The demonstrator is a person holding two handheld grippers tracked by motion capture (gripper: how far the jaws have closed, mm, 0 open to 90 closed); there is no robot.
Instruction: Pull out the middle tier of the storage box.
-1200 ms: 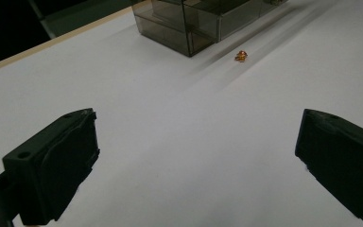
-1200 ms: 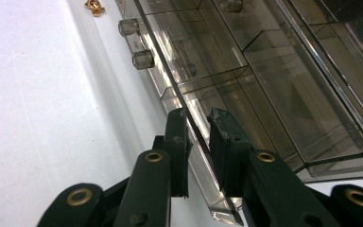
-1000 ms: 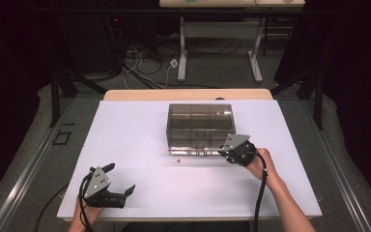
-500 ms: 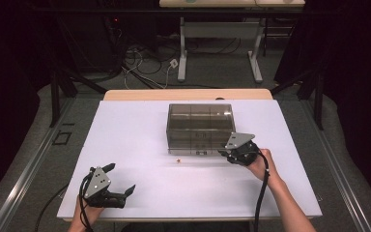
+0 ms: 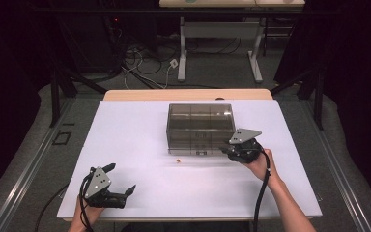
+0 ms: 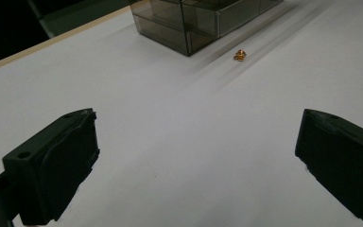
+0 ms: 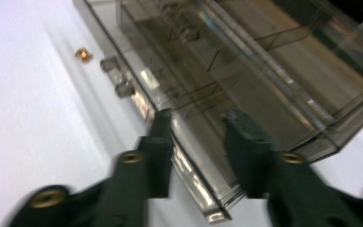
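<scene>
A: The right gripper sits at the front right corner of the drawer box on the desk; its jaws have just closed a little, straddling the drawer's front edge.

B: It should squeeze squarely before pulling. The left gripper rests spread wide, far from the brass nut.

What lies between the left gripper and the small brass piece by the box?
Bare white table between the left gripper and brass piece, in the left gripper view.
</scene>
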